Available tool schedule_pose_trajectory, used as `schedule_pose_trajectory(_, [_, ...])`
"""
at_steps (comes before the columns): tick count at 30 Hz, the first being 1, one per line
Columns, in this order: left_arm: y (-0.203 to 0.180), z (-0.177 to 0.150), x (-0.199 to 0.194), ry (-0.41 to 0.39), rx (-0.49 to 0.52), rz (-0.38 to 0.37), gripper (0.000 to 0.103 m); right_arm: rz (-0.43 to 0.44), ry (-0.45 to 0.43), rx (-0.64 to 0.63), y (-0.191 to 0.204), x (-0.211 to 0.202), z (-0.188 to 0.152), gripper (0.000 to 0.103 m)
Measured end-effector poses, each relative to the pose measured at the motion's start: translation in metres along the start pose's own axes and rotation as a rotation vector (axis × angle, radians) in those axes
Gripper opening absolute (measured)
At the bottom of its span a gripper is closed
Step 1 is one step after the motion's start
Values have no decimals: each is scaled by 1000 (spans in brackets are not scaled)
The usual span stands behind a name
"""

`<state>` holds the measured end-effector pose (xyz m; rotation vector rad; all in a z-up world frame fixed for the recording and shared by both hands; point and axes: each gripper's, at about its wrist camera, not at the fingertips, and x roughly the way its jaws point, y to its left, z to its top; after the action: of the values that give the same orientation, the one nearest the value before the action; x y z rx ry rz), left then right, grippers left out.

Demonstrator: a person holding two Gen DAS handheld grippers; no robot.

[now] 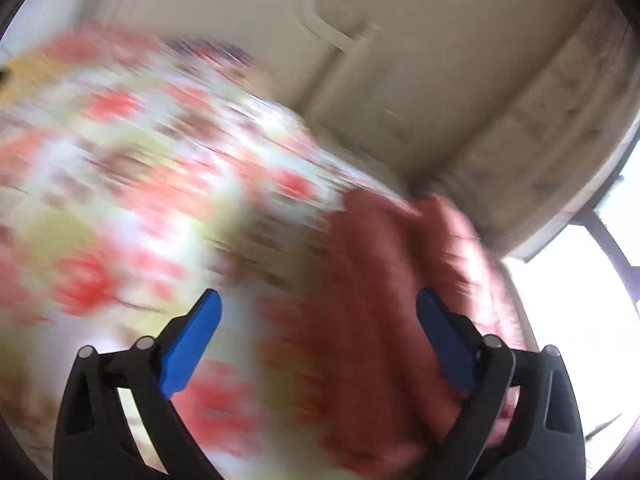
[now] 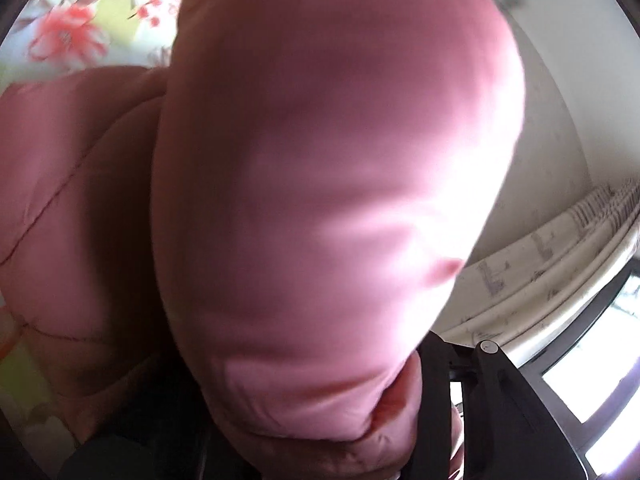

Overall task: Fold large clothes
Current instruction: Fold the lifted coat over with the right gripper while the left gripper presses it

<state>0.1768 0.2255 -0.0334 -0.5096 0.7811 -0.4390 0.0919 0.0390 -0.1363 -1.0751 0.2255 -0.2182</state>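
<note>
The pink padded jacket lies on the floral bedsheet, one puffy fold bulging right against the right wrist camera. The right gripper seems clamped on that fold, though its fingers are mostly buried, so I cannot tell for certain. The left gripper is wide open and empty, the jacket's edge just beside its right finger. This looks like mid-fold; next the raised fold needs carrying across and laying flat.
</note>
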Motion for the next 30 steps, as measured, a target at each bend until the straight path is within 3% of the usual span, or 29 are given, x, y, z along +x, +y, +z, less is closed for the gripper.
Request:
schedule_pose_trajectory(2, [-22,1,18,91,15,-121,101,-6,-9,7,-1,1,-4,41])
schedule_pose_trajectory(3, [-28,0,25,120,23,-146,101,-7,-10,9,-2,1,-6,41])
schedule_pose_trajectory(8, [-56,8,64,213,36,-110,101,-1,-6,24,-7,8,-7,42])
schedule_pose_trajectory(10, [-69,14,70,223,47,-32,101,-6,-7,17,-7,9,-9,42])
schedule_pose_trajectory(11, [-84,17,66,178,106,78,101,-7,-7,15,-7,8,-8,42])
schedule_pose_trajectory(14, [-132,19,46,3,324,285,101,-6,-11,8,-6,-1,4,42])
schedule_pose_trajectory(17, [-175,20,47,-20,486,260,101,-11,-15,-1,-6,0,3,43])
schedule_pose_trajectory(19, [-203,14,66,49,635,202,101,-10,-16,-2,-3,7,9,43])
schedule_pose_trajectory(21, [-216,5,99,155,748,207,101,-12,-16,-2,-2,6,5,43])
schedule_pose_trajectory(24, [-197,2,149,320,737,274,101,-14,-17,-4,2,5,-1,46])
schedule_pose_trajectory(25, [-184,2,162,365,718,246,101,-12,-18,-8,2,5,-2,47])
schedule_pose_trajectory(27, [-159,4,169,376,642,145,101,13,-14,-35,2,3,-3,48])
schedule_pose_trajectory(30, [-139,0,164,332,605,88,101,73,-19,-61,-5,-9,-8,50])
